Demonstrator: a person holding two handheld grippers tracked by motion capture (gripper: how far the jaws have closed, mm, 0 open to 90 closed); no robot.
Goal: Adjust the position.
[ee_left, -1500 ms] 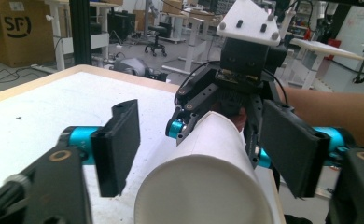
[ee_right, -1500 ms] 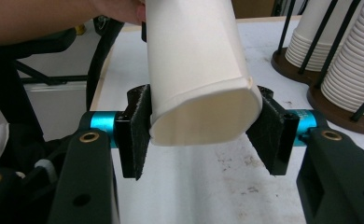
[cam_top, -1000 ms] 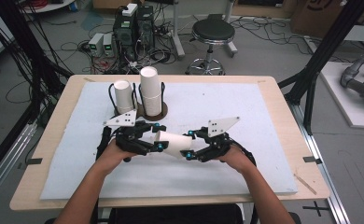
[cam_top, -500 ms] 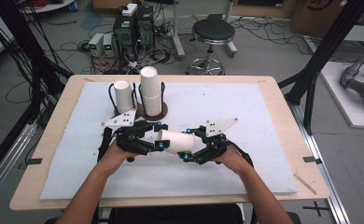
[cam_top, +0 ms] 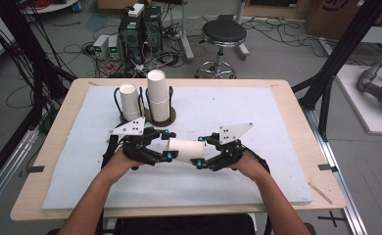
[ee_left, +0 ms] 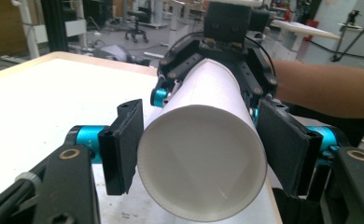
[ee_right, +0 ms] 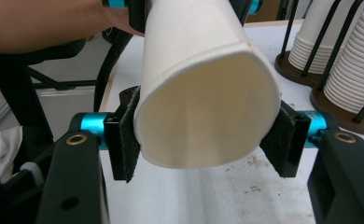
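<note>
Above white surface (cam_top: 257,122) – paper cup (cam_top: 186,149) lies level between both grippers; right gripper (cam_top: 204,155) pinches one end, squashing it; left gripper (cam_top: 165,145) jaws just opening, pads flanking rim without squeezing.

We see table (cam_top: 277,98) from above, facing forward-down; 2 gripper views face each other, close on shared cup (cam_top: 186,149).

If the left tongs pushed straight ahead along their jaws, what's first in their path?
Probably the white paper cup already lying between the jaws of the left tongs; beyond it, the right tongs at its far end.
</note>
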